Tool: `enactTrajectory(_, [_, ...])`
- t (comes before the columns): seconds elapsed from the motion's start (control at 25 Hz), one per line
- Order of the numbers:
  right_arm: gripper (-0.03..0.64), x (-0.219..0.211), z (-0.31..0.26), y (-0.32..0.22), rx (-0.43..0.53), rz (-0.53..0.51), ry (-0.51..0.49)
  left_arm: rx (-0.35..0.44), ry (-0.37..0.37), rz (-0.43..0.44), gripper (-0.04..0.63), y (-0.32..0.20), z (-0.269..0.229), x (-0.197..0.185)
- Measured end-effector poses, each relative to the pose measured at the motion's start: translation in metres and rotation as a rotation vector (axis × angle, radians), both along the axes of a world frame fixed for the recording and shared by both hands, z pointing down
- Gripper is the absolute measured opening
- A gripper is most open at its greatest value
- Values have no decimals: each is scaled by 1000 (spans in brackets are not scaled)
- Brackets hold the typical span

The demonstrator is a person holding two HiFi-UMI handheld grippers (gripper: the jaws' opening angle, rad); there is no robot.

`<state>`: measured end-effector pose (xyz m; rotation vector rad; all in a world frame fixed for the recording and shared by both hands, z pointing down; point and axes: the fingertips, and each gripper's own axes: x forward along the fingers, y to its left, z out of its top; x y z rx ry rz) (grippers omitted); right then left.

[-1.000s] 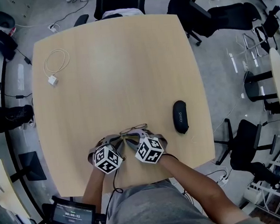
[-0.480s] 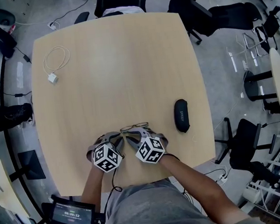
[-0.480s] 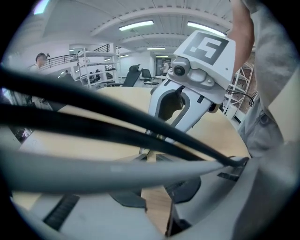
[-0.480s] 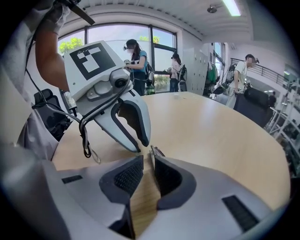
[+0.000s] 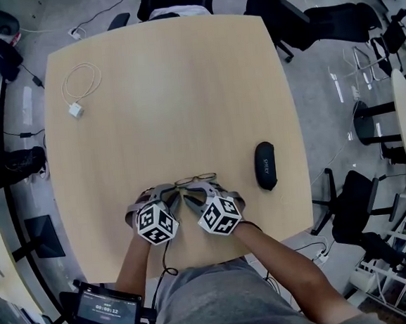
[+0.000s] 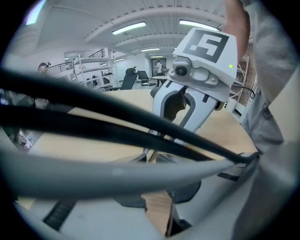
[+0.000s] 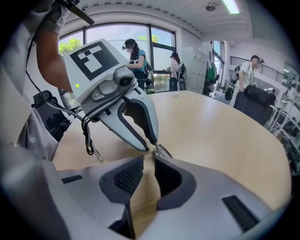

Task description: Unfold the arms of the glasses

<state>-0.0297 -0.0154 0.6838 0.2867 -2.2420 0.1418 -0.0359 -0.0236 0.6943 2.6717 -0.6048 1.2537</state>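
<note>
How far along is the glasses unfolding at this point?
Done: only the approach. In hand: the left gripper pinches the glasses on the table; the right gripper is slightly open at them. Remaining: both arms, neither visibly swung out.

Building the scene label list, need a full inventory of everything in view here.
table: one, light wood, centre
glasses: one, thin dark frame, at the grippers
glasses case: one, black, right of glasses
cable with plug: one, white, far left corner
chairs: several, black, around the table
round table: one, white, right edge
screen: one, dark, bottom left
people: three, background, right gripper view
left gripper: one, grey, fingers closed on glasses
right gripper: one, grey, fingers slightly apart, by glasses
</note>
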Motion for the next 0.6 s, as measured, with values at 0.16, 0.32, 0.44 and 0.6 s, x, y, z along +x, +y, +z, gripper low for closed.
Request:
enactTrajectory(0.16, [78,35,-10,-16,71,130,86,60,-34,10,40,-12,-10,-12])
enactTrajectory(0.32, [78,64,-2,-24,72,197,147,99,-11,13,40,-18,-24,-14])
enactTrajectory(0.44, [78,64,-2,-20,82,131,145,134,9,82,40,-8,-38,6])
enactTrajectory(0.6, [78,57,13,-16,76,38,191,123,8,161,40,7,-34,24])
